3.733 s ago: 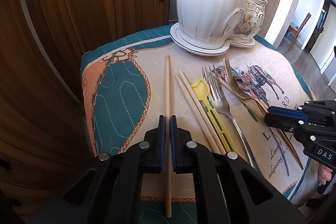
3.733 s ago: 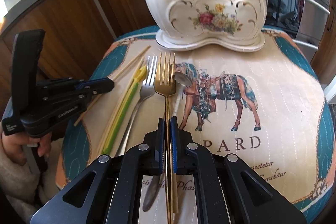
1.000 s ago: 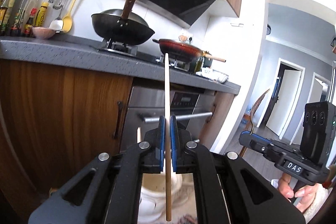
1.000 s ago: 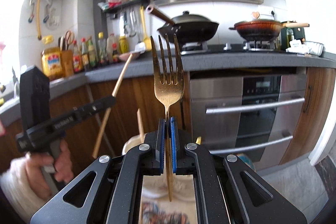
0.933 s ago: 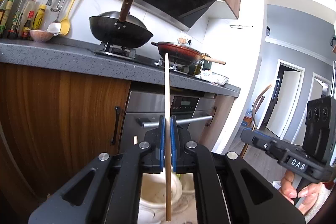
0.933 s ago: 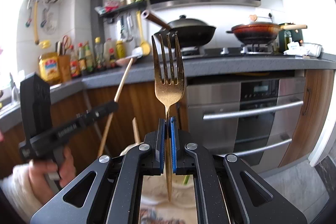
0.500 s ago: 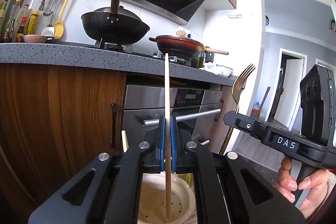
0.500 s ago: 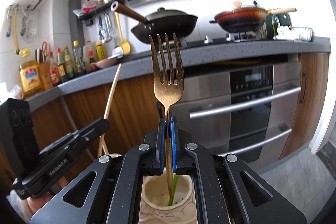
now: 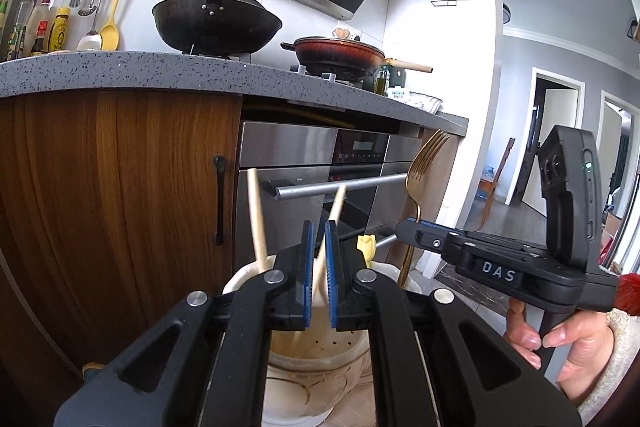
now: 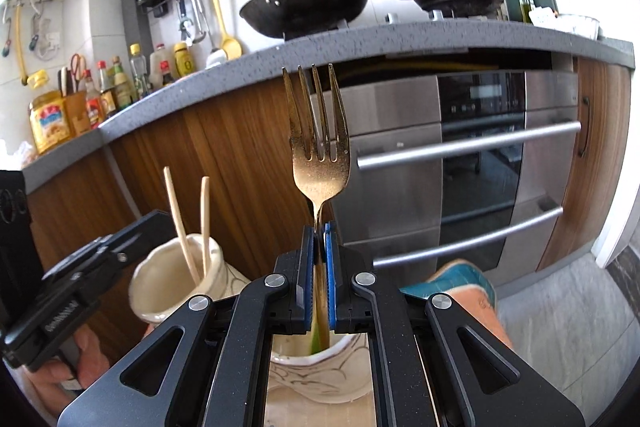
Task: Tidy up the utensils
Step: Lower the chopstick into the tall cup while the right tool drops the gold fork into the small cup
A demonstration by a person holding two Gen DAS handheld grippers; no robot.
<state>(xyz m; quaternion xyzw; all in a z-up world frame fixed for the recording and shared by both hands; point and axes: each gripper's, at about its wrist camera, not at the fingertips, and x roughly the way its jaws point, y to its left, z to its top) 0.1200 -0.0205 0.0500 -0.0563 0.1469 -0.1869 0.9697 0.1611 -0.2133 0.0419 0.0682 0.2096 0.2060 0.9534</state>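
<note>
In the left wrist view, a wooden cabinet door (image 9: 120,207) fills the left side, under a speckled grey counter (image 9: 120,75) that carries a black wok (image 9: 216,23) and a red-brown pan (image 9: 338,53). Below centre stands the cream ceramic utensil holder (image 9: 316,371). One wooden chopstick (image 9: 256,219) leans out of its left rim. The left hand-held gripper (image 9: 319,275) hovers directly above the holder's mouth, its blue pads slightly spread; a second chopstick (image 9: 332,223) passes up through the gap at a tilt, and it looks loose rather than pinched, with its lower end down in the holder. Just right of the pads a yellow utensil tip (image 9: 367,247) pokes out of the holder's smaller compartment. Further right, the gold fork (image 9: 420,183) stands tines-up, held by the right hand-held gripper (image 9: 408,229), whose handle is gripped by a hand (image 9: 560,343).

In the right wrist view, the left gripper body sits at the left edge, beside the taller compartment (image 10: 180,279) with both chopsticks standing in it. At centre, the right gripper's pads are pressed onto the fork's neck, just below the tines; the handle runs down into the smaller compartment (image 10: 320,371), next to a green utensil (image 10: 315,339). A stainless oven (image 10: 480,155) fills the right.
</note>
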